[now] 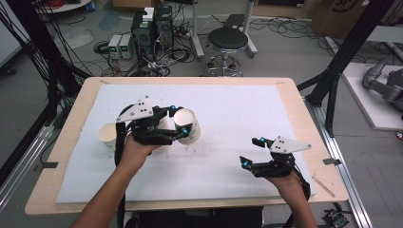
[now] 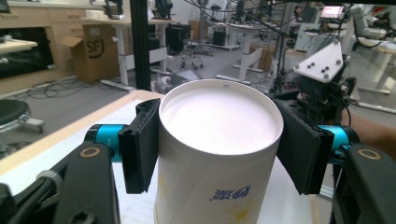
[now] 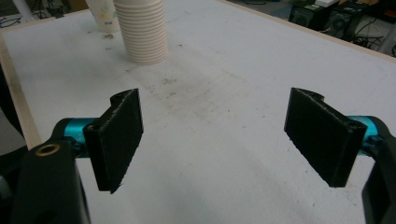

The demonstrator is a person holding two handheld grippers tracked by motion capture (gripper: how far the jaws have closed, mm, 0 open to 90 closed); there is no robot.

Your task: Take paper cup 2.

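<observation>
High view: the left claw (image 1: 179,122) holds a paper cup (image 1: 187,125) near the middle of the counter (image 1: 294,102), a little to the left. Its two black pads press on the sides of the cup just under the rim, and the cup leans over in the grip. In the left gripper view, the cup (image 2: 219,154) has a blue mark and a yellow flower on its side, and its open top looks white inside.

Just behind the left claw stands a stack of cups (image 1: 164,124), mostly hidden by the claw. In the right gripper view, the stack (image 3: 142,30) looks ribbed and tall. Another single cup (image 1: 108,134) stands at the left, close to the edge of the white mat (image 1: 228,171). These things sit close around the left hand.

The right claw (image 1: 252,152) is near the right front part of the counter, well apart from the cups. Its jaws stand wide with nothing between them. The mat in front of it is bare, with some small dirty marks in the middle.

The wooden rim of the counter shows all around the mat. A thin stick (image 1: 323,185) lies on the rim at the front right corner. Behind the counter stands a round stool (image 1: 228,40) on the floor, and black frame poles (image 1: 354,45) rise at the right.
</observation>
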